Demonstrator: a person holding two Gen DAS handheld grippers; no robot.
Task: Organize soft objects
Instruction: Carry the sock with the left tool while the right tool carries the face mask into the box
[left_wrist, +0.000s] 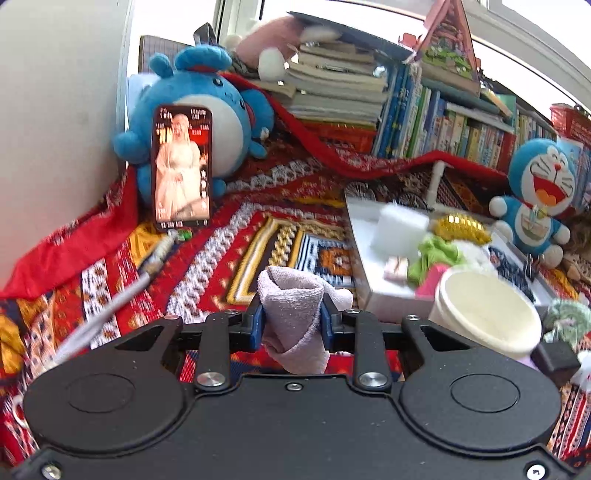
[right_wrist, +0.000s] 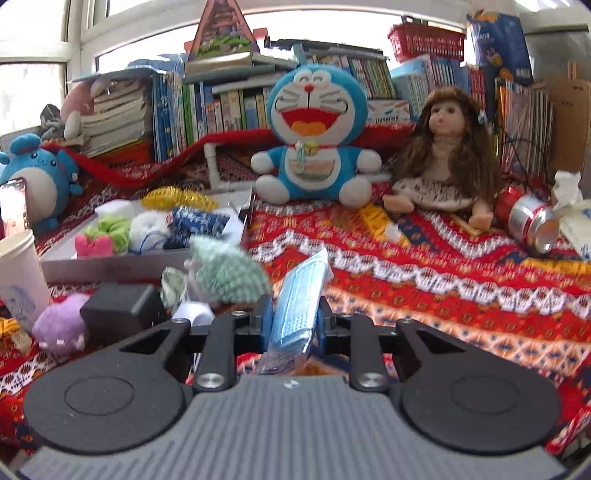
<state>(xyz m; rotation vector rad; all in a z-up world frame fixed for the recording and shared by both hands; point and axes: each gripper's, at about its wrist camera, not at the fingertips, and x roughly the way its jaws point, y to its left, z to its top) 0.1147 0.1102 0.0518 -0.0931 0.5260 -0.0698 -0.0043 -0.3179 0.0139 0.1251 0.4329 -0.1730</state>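
the left gripper (left_wrist: 291, 317) is clamping a rolled pale lilac terry cloth (left_wrist: 293, 314); the right gripper (right_wrist: 291, 317) is pinching a blue foil-wrapped soft packet (right_wrist: 297, 299) above the red patterned woven blanket (right_wrist: 443, 280).

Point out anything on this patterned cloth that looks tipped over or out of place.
The red and silver metal can lies on its side at the right, beside the long-haired doll, its end facing the camera. No spill is visible. A crumpled white tissue sits just behind it.
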